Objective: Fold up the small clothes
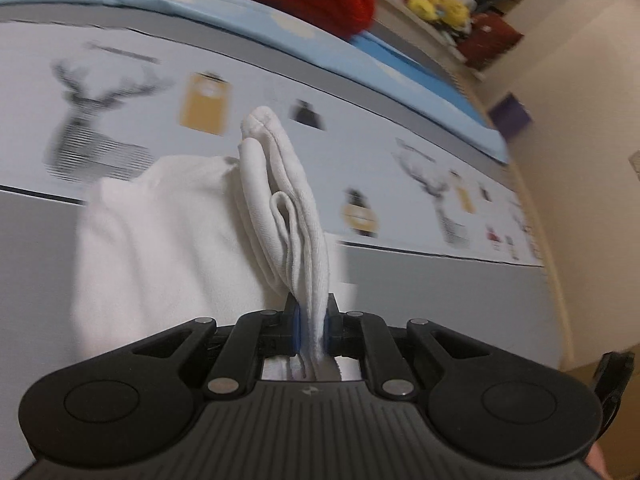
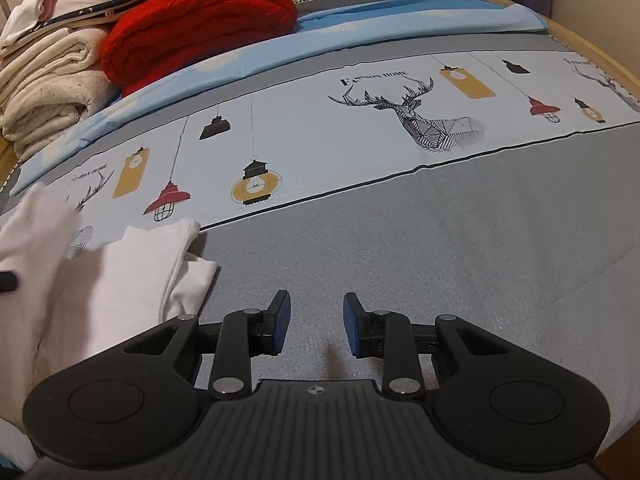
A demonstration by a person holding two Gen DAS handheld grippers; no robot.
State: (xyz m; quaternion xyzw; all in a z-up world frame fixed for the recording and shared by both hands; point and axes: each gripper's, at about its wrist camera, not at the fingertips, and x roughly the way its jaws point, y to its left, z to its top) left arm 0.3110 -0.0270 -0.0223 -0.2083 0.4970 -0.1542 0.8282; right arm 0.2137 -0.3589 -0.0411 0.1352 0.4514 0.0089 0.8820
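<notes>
On the bed [image 2: 440, 248], grey sheet with a printed band of deer heads and lamps; blue sheet edge behind it, further back a folded red blanket [image 2: 200, 20] and a stack of cream towels [image 2: 44, 92] at the far left of the right wrist view.

Left tongs [image 1: 311, 326] pinching a bunched fold of the white garment [image 1: 288, 200]; several layers and a stitched hem edge squeezed between the blue pads, cloth passing through to the gripper body side; fold stands up ahead of the tongs, rest of the cloth trails off to the left and lower, blurred. Left view heavily motion-blurred and tilted; bed print smeared; shelf with yellow soft toys [image 1: 436, 0] at upper right, hard to resolve.

Right tongs [image 2: 316, 322] spread, nothing between the pads; only bare grey sheet shows in the gap; tips sit close over the sheet, can't tell if touching.

White garment in right view [image 2: 132, 276]: lies on the bed left of the right tongs, near but apart from the left pad; one flat folded corner overlaps the printed band, a second layer edge just under it on the grey; far-left portion raised and blurred, a dark object poking in at the left frame edge, can't identify.
</notes>
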